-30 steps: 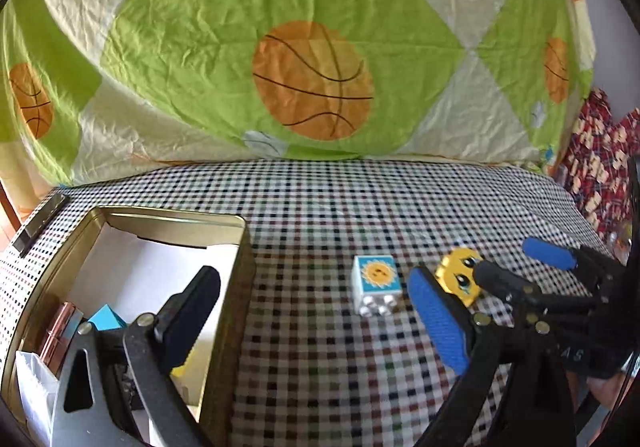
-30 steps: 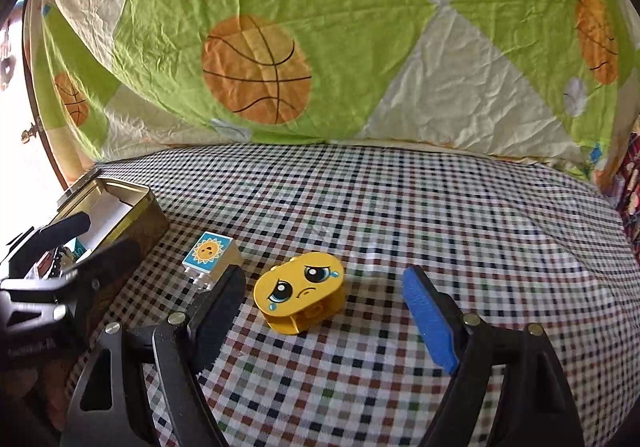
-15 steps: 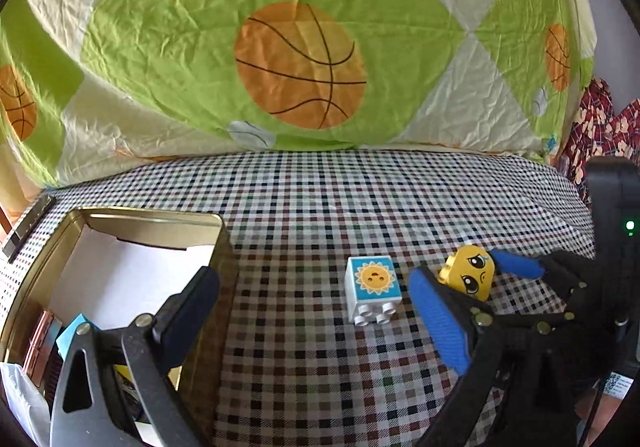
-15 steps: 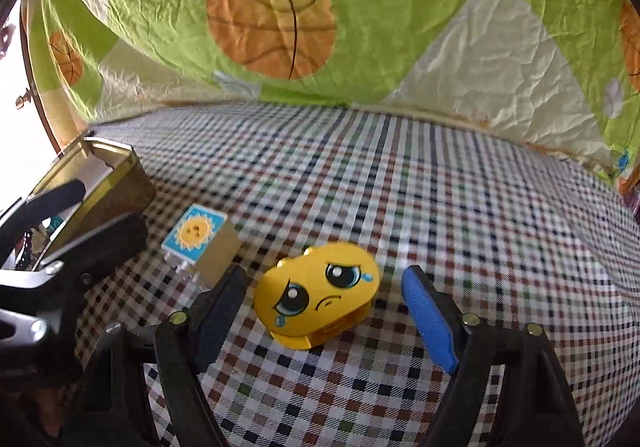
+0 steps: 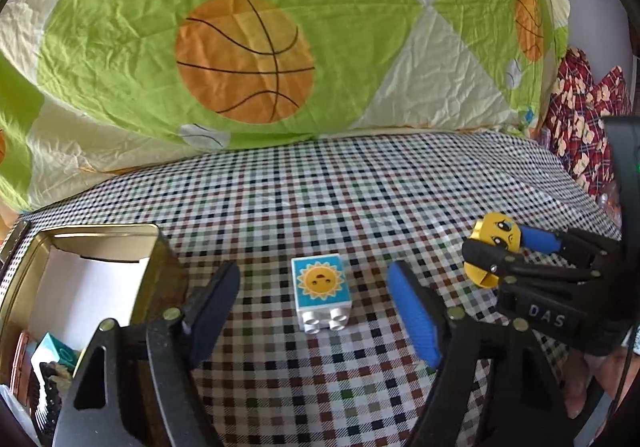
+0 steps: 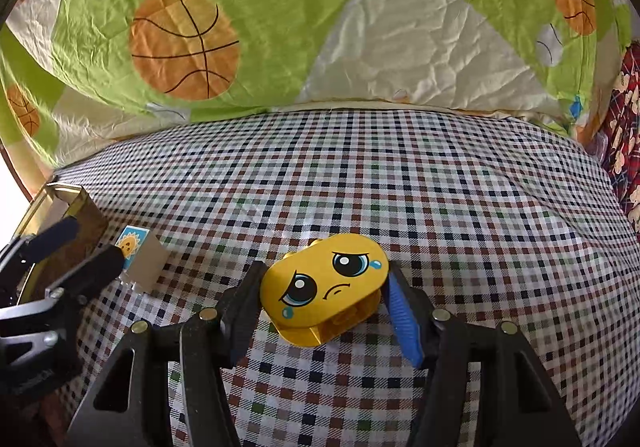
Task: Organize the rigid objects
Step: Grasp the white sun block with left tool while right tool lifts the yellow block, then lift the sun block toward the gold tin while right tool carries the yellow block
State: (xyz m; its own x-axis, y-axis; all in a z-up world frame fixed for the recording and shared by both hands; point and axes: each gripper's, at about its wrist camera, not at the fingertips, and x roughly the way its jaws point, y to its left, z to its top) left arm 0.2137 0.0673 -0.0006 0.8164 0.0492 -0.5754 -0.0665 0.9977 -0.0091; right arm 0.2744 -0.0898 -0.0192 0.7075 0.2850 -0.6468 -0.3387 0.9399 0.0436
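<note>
Two toy blocks, two grippers, one tin. My right gripper is clamped on the yellow crying-face block: both pads press its sides, face tilted up toward the camera, block on the checked cloth. A second ago it sat loose between wide jaws; they have since closed on it.

My left gripper stands apart, jaws either side of the sun block but not touching it. They've just been closing, narrower than half a second ago, and the block is now centred between them where earlier it was off toward the blue finger. The sun block lies on its side, sun picture up, white studs toward me.

To the left, beside my left gripper's dark finger, is the open gold tin, with a teal box and other bits inside. Behind the cloth hangs the green basketball-print sheet.
</note>
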